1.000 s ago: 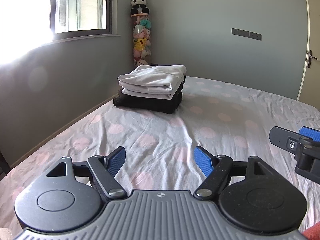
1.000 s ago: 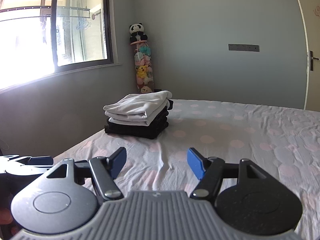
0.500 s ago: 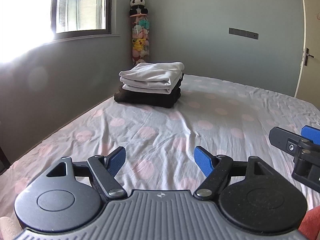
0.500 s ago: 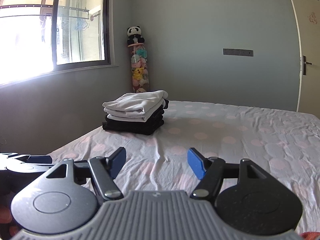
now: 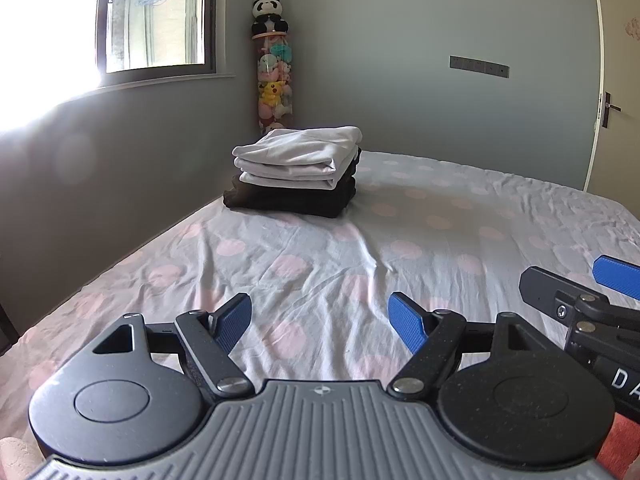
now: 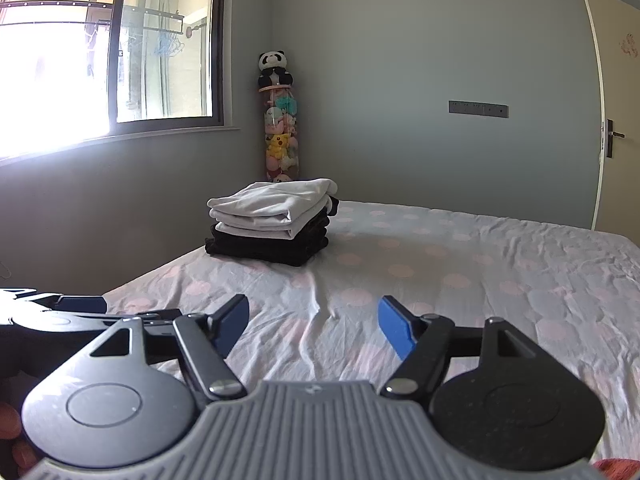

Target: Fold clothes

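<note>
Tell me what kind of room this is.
A bedroom, most likely: a bed with a pink-dotted sheet, a stack of folded clothes on it, and a tall tube of plush toys in the corner by the window.

The left tool (image 5: 320, 316) points forward and somewhat downward, its blue pads (image 5: 234, 318) spread wide with nothing between them; the right tool (image 6: 314, 320) sits level beside it, at 3 o'clock in the left view, tilted down less steeply; its jaws are opening, nothing between them; part of a hand (image 6: 12, 436) shows at 8 o'clock in the right view.
</note>
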The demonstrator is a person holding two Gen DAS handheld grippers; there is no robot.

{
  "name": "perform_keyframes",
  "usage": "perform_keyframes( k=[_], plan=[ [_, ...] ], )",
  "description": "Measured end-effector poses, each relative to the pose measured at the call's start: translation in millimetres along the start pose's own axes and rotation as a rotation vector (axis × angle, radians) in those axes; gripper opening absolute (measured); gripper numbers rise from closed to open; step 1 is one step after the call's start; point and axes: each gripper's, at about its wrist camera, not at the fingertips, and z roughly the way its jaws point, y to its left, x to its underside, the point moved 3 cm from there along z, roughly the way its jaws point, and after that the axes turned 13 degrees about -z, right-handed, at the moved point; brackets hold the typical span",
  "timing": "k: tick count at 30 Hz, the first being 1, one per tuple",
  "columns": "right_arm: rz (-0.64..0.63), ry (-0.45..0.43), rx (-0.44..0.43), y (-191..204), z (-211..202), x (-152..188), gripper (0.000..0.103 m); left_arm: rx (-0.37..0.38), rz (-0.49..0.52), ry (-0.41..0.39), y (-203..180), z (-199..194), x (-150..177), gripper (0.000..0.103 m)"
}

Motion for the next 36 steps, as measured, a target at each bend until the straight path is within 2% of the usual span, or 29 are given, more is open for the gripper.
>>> perform_keyframes(
  k=[15,36],
  plan=[
    [-0.014,0.012,-0.024,9,5,1,0.076,-0.010,-0.015,-0.003,5,1,1,0.089],
    [-0.016,0.018,-0.014,18,12,6,0.080,-0.010,-0.053,-0.007,17,6,4,0.089]
  ],
)
